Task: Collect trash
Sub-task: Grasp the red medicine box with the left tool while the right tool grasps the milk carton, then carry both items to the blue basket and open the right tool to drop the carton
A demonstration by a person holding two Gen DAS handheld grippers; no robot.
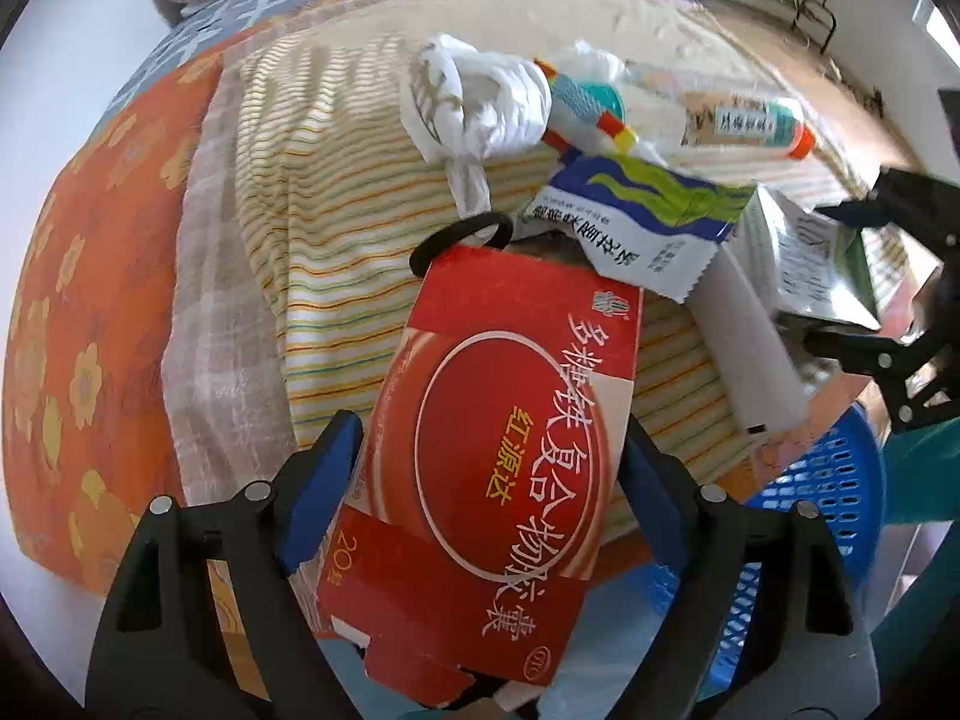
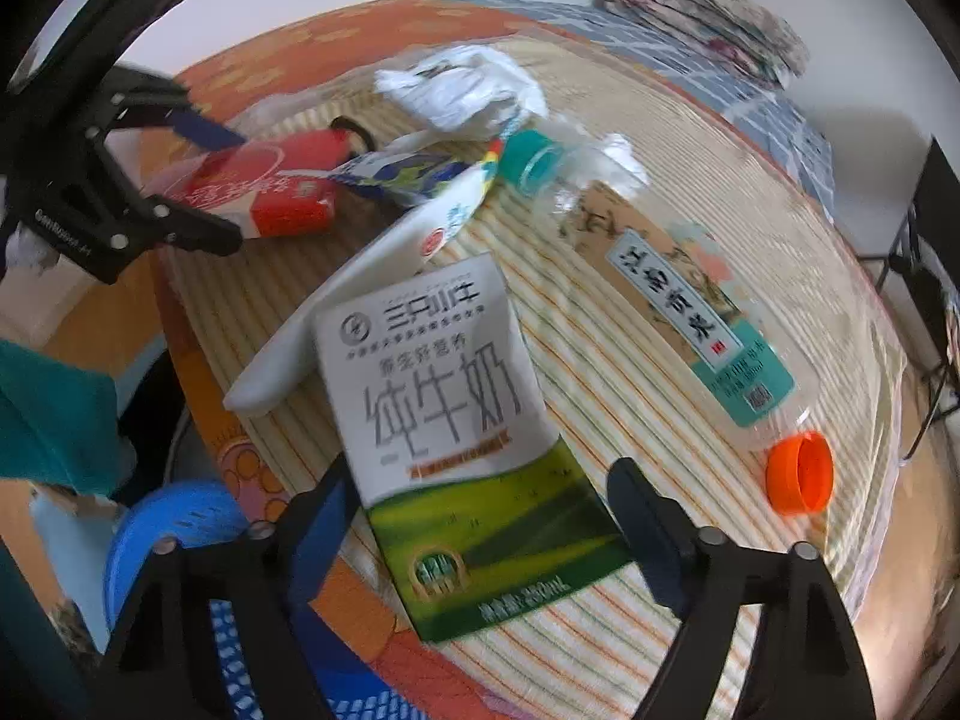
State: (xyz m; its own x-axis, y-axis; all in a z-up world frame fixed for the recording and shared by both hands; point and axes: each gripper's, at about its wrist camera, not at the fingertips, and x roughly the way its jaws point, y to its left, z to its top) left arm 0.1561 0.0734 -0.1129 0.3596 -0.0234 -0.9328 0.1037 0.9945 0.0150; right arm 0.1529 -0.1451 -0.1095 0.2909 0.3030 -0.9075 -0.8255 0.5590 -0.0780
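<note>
My left gripper is shut on a red medicine box, held over the bed's edge; the same box shows in the right wrist view. My right gripper is around a white and green milk carton, its pads at both sides; the carton also shows in the left wrist view. A blue and white sachet, a white tube, a clear bottle with an orange cap and a crumpled white bag lie on the striped mat.
A blue plastic basket stands below the bed's edge, also in the right wrist view. A black hair tie lies behind the red box. An orange flowered sheet covers the bed. Folded bedding sits far back.
</note>
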